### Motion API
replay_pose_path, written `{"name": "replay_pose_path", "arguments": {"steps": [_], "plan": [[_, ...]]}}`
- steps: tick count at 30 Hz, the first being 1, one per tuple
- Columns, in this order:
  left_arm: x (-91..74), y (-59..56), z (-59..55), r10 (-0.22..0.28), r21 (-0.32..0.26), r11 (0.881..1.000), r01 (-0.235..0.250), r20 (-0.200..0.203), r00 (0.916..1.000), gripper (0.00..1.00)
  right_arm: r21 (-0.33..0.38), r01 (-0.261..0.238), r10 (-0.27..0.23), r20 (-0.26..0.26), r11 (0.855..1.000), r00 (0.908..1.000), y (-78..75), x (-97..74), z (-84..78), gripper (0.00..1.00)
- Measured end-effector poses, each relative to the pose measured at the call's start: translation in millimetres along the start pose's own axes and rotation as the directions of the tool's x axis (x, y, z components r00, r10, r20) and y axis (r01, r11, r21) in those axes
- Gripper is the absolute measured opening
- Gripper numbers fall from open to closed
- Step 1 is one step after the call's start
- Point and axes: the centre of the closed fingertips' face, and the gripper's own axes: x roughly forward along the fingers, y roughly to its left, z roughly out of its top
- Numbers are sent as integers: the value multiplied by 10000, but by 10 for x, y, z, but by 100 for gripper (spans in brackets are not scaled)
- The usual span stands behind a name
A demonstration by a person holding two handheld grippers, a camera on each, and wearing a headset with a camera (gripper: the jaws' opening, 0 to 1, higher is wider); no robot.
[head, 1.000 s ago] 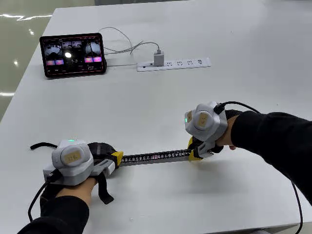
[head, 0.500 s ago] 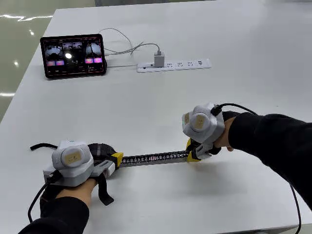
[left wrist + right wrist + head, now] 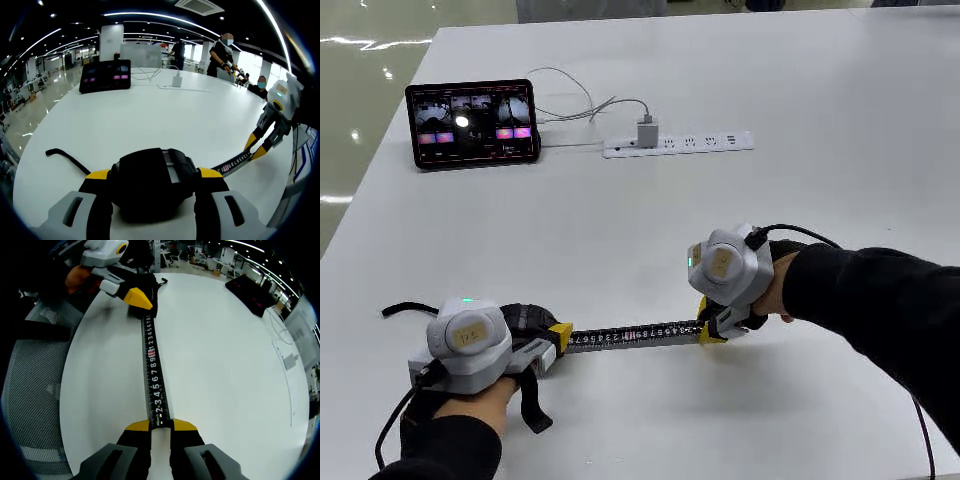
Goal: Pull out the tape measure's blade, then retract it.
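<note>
The left gripper clenched its fingers on the tape measure at the near left of the counter; the right gripper pinched the tip of the blade, which lay flat between them; a black strap trailed behind the tape measure; a tablet and power strip lay well apart at the far side; compared with a second earlier, the right gripper sat slightly nearer the tape measure, with less blade showing.

Matt black tape measure case, printed blade, smooth white table.
</note>
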Motion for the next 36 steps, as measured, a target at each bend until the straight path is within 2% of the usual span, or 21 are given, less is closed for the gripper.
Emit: {"name": "replay_pose_path", "arguments": {"steps": [36], "plan": [[-2, 4, -5, 42, -60, 10000, -42, -35, 10000, 61, 139, 44, -45, 93, 9999, 9999, 0, 45, 120, 9]]}}
